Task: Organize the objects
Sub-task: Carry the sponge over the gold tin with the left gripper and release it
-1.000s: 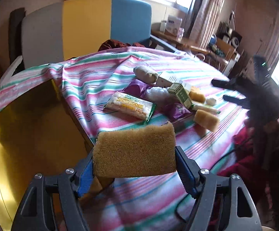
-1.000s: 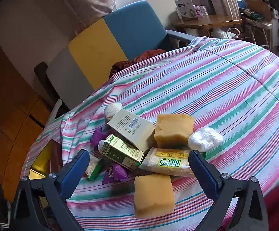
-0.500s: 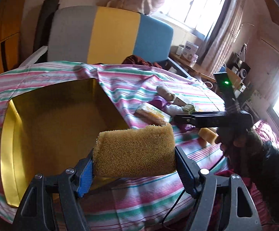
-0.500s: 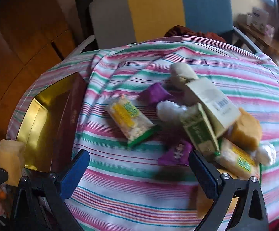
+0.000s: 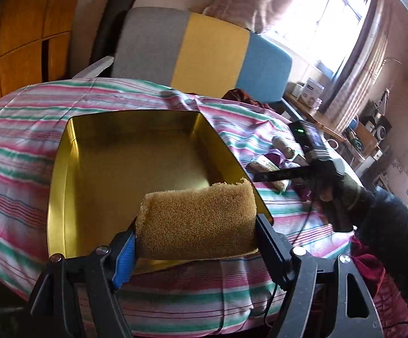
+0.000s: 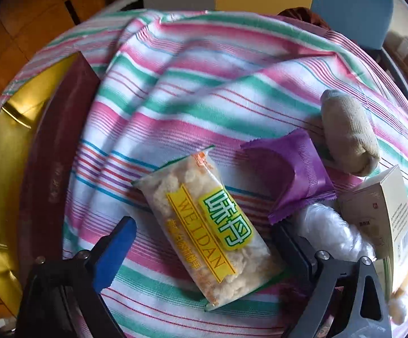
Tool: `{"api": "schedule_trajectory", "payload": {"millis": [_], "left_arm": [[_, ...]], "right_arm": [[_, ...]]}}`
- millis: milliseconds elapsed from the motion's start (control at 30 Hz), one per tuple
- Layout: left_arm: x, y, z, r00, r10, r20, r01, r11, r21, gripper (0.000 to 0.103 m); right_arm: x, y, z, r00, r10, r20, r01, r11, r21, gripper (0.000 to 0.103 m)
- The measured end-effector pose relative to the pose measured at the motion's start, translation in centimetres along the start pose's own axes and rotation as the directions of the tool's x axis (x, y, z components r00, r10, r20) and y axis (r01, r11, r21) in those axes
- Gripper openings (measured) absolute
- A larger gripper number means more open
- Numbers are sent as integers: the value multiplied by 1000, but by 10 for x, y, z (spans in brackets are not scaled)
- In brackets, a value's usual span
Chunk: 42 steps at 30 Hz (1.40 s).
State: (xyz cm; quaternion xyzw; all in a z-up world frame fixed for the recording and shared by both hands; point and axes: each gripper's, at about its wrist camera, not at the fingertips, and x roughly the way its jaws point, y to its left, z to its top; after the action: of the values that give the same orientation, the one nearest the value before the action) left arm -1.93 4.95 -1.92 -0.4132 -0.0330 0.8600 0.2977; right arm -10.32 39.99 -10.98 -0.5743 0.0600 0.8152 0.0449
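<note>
Sponge [image 5: 196,221]: in the left wrist view it is clamped between the fingers of the left gripper [image 5: 195,242] and hangs above the near edge of the gold tin [image 5: 63,169], which sits on the striped cloth [image 5: 15,146] covering the surface. Risk: the sponge overhangs the tin's near wall, so a release at this position could let it catch the rim and drop outside; it should travel further over the tin's floor before the fingers part. The soft sponge may also spring sideways when the clamp loosens. No writing is legible in this view. In the right wrist view the right gripper [image 6: 204,242] has its fingers spread wide, grasping nothing, straddling the snack packet [image 6: 206,225] that lies flat on the cloth. Risk: the right finger sits against a purple wrapper [image 6: 294,169] and a clear plastic bundle [image 6: 330,231], so closing could pinch these too, and the slick packet may slide or its contents crush. The packet reads "WEIDAN" on a yellow band, with Chinese characters on a green label. A white carton [image 6: 387,211] at right carries small print, too fine to read.
</note>
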Motion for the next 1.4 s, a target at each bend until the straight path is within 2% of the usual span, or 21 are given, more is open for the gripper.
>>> {"api": "schedule_trajectory", "payload": {"millis": [67,133,167,467,667,833,1233,1400], "left_arm": [[1,3,1,1000,11,0,-11,1000,-9,76],[1,3,1,1000,28,-1,-28,1000,-8,76],[1,3,2,999,46,-1,-46,999,-8,76],[-3,1,5,990,139,5,-139,990,-5,76],[-8,-4,6,973,228,31,-228,973,24,76],[-4,2,8,965,263,13,-263,964,26,76],[23,32,30,962,270,-47,-269,963,14,76],[43,70,58,971,210,-114,-219,973,-71,76]], "right_arm": [[-9,4,-7,1000,3,13,-3,1000,-15,64],[-17,8,-20,1000,13,16,-12,999,-31,50],[-20,10,-28,1000,20,17,-19,999,-42,49],[-47,4,-101,992,88,91,-86,996,-30,50],[-48,-2,-102,989,97,114,-92,995,-46,50],[-50,1,-109,986,94,140,-88,995,-48,50],[-50,3,-111,982,81,169,-75,996,-41,50],[-49,4,-111,981,70,181,-66,997,-30,50]]}}
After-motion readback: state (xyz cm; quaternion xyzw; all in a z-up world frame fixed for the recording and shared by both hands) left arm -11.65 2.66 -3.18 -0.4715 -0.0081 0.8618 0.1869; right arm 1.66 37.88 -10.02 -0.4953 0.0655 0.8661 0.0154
